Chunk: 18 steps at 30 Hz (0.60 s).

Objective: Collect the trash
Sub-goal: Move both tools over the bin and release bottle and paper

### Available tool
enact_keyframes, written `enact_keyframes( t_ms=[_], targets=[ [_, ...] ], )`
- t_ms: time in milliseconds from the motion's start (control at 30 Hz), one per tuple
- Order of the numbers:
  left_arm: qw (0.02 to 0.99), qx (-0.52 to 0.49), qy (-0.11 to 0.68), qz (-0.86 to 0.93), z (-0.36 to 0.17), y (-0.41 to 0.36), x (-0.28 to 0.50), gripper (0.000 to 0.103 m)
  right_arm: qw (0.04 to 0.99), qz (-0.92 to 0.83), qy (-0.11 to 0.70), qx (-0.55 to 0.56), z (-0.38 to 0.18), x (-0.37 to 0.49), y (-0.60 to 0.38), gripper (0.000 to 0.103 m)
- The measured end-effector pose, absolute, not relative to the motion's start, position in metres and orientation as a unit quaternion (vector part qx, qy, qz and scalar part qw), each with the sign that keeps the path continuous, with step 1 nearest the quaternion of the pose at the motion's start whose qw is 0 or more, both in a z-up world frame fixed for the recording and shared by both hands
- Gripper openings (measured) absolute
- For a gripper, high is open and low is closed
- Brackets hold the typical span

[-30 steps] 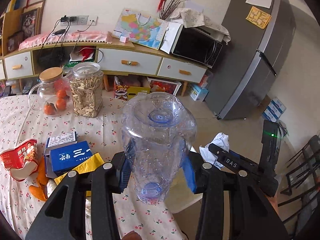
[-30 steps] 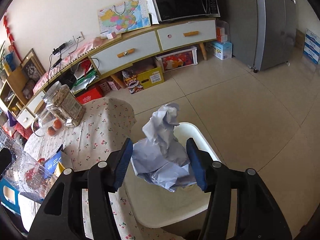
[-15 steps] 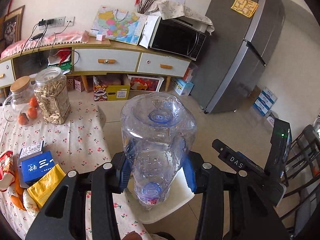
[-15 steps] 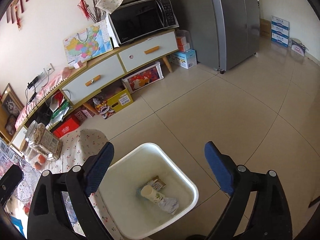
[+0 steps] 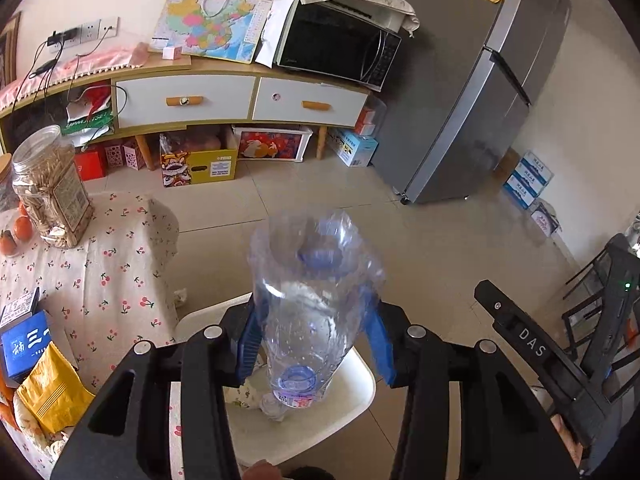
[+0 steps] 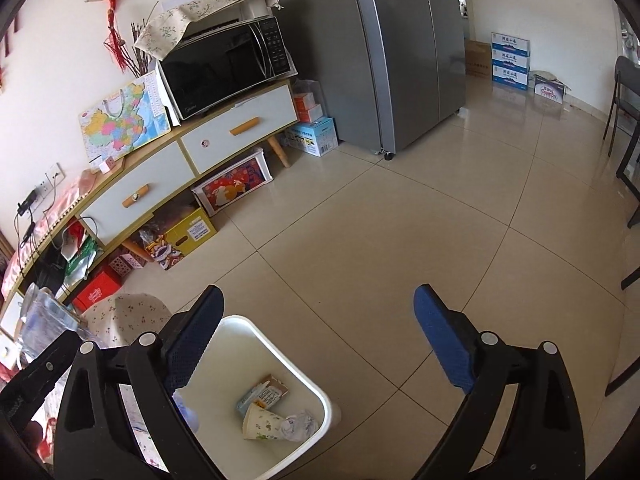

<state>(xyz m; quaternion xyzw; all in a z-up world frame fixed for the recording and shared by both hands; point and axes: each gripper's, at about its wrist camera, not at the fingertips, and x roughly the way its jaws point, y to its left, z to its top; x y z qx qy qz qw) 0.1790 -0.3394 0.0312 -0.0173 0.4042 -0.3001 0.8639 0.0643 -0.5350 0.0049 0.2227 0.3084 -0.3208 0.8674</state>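
A clear plastic bottle (image 5: 316, 300) hangs neck down between the blue pads of my left gripper (image 5: 312, 320), right above the white bin (image 5: 352, 412). The jaws are opening; the bottle looks blurred and loose, with the pads just off its sides. My right gripper (image 6: 318, 296) is over the floor tiles at the bin's (image 6: 276, 348) right side; its jaws are opening wide with nothing between them. In the bin lie a paper cup (image 6: 260, 424), a crumpled paper (image 6: 298, 426) and a small carton (image 6: 266, 394).
The table with the cherry-print cloth (image 5: 100, 280) stands left of the bin and carries a blue box (image 5: 24, 344), a yellow packet (image 5: 48, 392) and a seed jar (image 5: 52, 192). A low cabinet (image 6: 192, 168) and a fridge (image 6: 400, 60) line the wall. Black chair legs (image 6: 628, 160) stand at right.
My left gripper carried the bottle from above the table to above the bin, and its jaws have widened. My right gripper let the crumpled paper fall into the bin, opened wide and swung right.
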Motion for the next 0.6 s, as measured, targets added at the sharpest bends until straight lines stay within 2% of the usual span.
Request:
enact_keyframes(
  t_ms=[100,267,333,467,600],
  targets=[
    [0.869,-0.007,0.401,-0.291,0.029,-0.342,0.176,0.065,0.865,-0.328,0.316,0.209,0.003,0.066,-0.531,0.093],
    [0.879,-0.002,0.394,-0.267,0.030,-0.332,0.176,0.066,0.875,-0.339,0.294,0.182,0.014,0.065,-0.516,0.096],
    [0.890,0.007,0.385,-0.246,0.032,-0.325,0.174,0.069,0.879,-0.342,0.285,0.174,0.018,0.064,-0.509,0.096],
    [0.908,0.020,0.369,-0.197,0.035,-0.305,0.170,0.080,0.886,-0.327,0.285,0.165,0.019,0.069,-0.494,0.096],
    [0.916,0.017,0.369,-0.158,0.034,-0.279,0.171,0.080,0.896,-0.303,0.291,0.144,0.019,0.078,-0.467,0.096]
  ],
)
